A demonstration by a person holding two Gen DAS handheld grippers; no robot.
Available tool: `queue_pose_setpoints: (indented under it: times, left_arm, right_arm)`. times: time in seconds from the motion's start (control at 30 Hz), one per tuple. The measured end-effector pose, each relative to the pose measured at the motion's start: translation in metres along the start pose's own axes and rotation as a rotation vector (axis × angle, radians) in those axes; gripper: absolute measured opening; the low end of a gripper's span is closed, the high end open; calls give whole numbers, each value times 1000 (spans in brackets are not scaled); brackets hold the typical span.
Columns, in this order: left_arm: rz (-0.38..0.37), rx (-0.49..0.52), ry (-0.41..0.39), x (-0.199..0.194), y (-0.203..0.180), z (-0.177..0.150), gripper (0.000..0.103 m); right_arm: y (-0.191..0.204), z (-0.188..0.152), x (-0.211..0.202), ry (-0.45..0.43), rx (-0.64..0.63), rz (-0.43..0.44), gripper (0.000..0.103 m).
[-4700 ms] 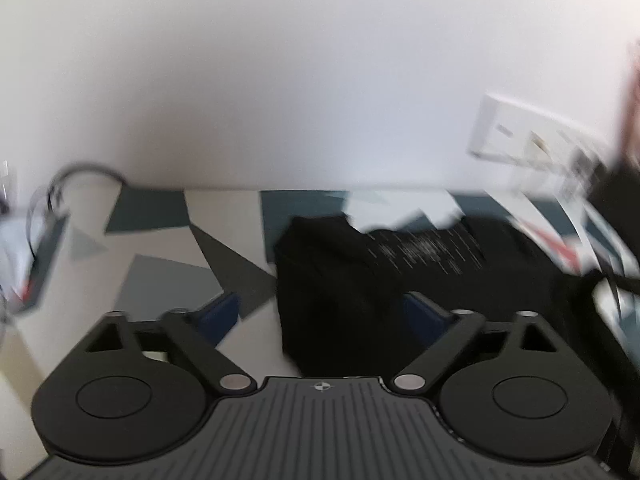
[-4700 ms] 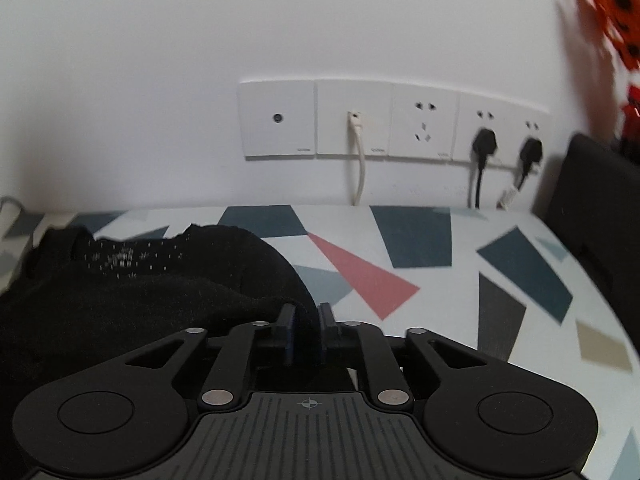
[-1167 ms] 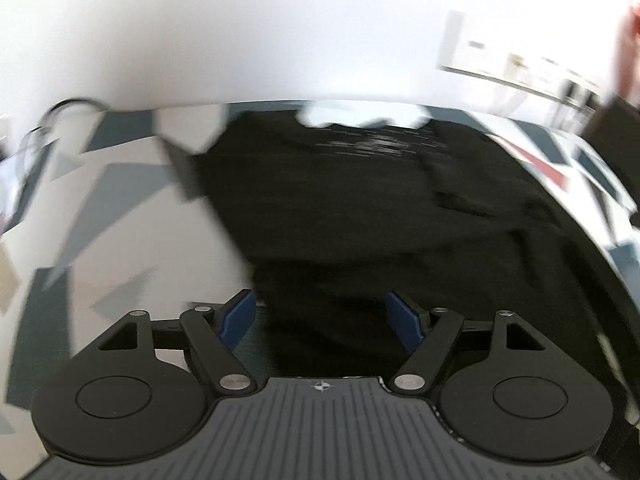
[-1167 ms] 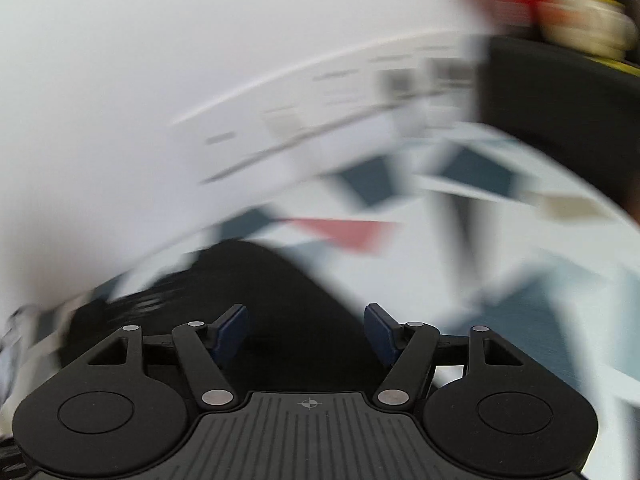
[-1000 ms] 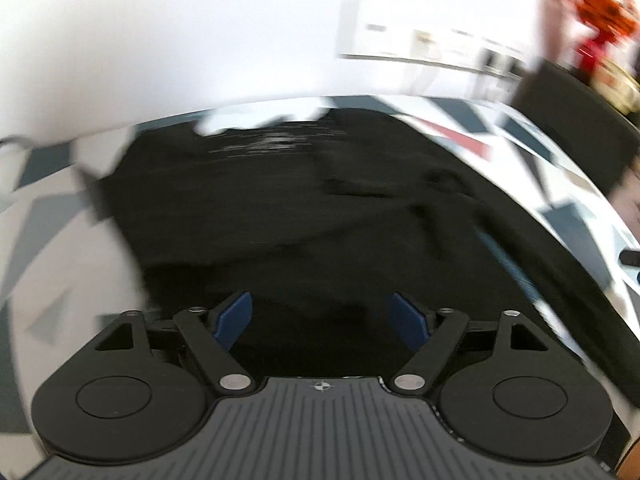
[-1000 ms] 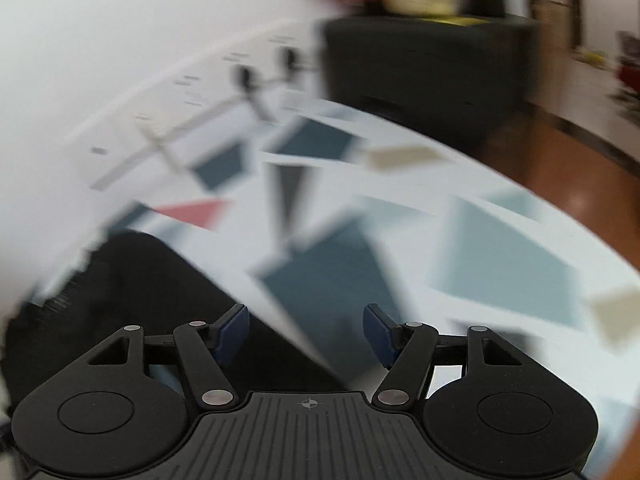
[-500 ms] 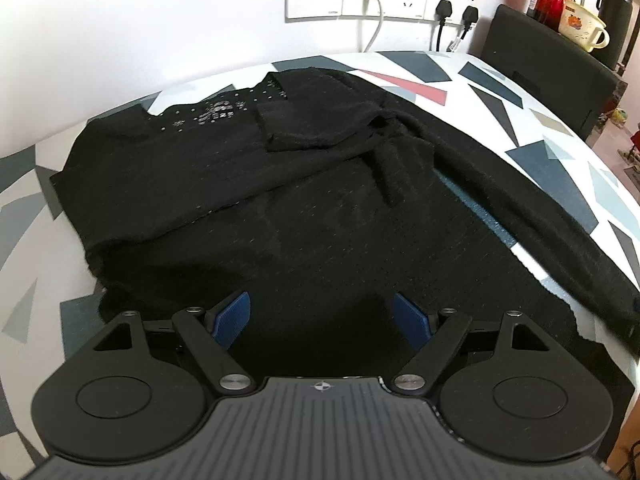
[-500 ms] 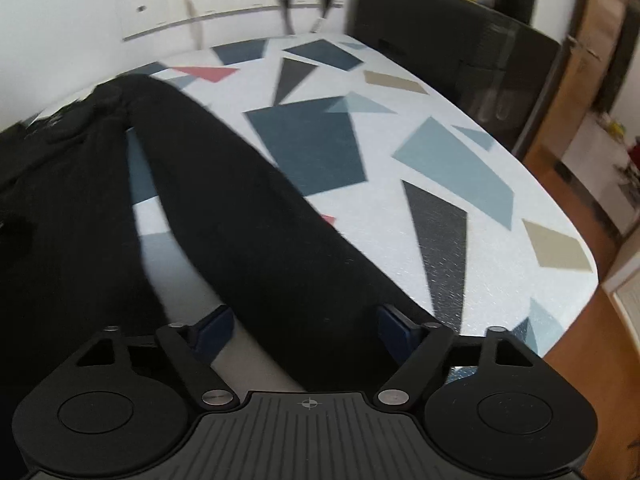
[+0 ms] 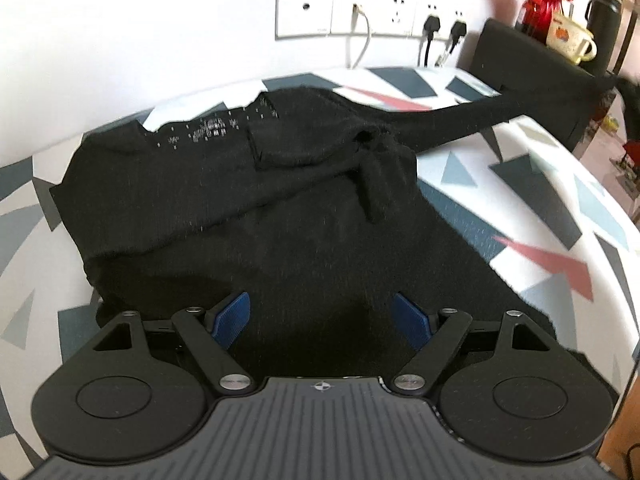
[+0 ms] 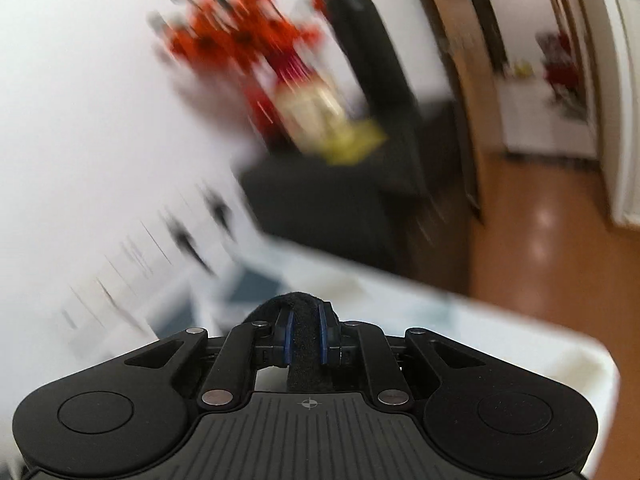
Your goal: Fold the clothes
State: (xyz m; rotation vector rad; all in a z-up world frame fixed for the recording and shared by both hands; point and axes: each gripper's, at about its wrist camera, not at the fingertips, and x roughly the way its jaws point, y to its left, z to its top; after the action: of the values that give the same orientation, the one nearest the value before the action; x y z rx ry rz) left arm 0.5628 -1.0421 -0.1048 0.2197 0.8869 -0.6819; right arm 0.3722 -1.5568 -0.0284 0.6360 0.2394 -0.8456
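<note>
Sweater (image 9: 248, 208), black and knitted, lies spread over the tabletop (image 9: 560, 208), which has a white surface patterned with grey, dark blue and red triangles. Its neckline, edged with small pale dots, sits toward the wall, and the hem reaches the near edge under the left tool (image 9: 322, 316). One sleeve (image 9: 472, 118) is stretched out toward the right, lifted off the tabletop, running past a dark chair back (image 9: 532, 64). The middle of the garment is bunched where that sleeve joins the body, with a short fold of fabric hanging down there.

The left tool hovers above the lower part of the sweater with its blue-padded fingers (image 9: 232, 316) spread wide, nothing between them.

The right tool (image 10: 306, 338) has its fingers drawn close together, pinching a strip of the black knit (image 10: 306, 344) that arches up just past the pads. Its view is heavily blurred; behind it show the corner of the tabletop (image 10: 520, 344), a dark chair, a smear of orange flowers (image 10: 232, 40) and a brown wooden floor (image 10: 540, 240).

In the left view, a row of white wall sockets (image 9: 360, 8) sits above the far edge of the tabletop, with a white cable and two black plugs in them. Farther right stand red-orange flowers in a red vase (image 9: 544, 4), a cream mug (image 9: 568, 36) and a dark bottle (image 9: 608, 20).
</note>
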Motion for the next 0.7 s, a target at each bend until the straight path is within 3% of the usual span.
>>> queue_pose_setpoints:
  times: [0.13, 0.27, 0.37, 0.47, 0.7]
  left_arm:
    - [17, -95, -26, -10, 22, 0, 81]
    - [63, -206, -55, -23, 56, -9, 81]
    - [121, -284, -67, -33, 82, -20, 81]
    - [164, -386, -62, -45, 109, -33, 81]
    - [269, -520, -63, -68, 149, -65, 81]
  right_arm:
    - [54, 16, 14, -22, -73, 145, 11]
    - [114, 1, 25, 46, -147, 331, 11]
    - [169, -28, 32, 120, -242, 487, 11]
    - [222, -66, 42, 247, -339, 633, 11]
    - [311, -183, 36, 474, -563, 843, 12]
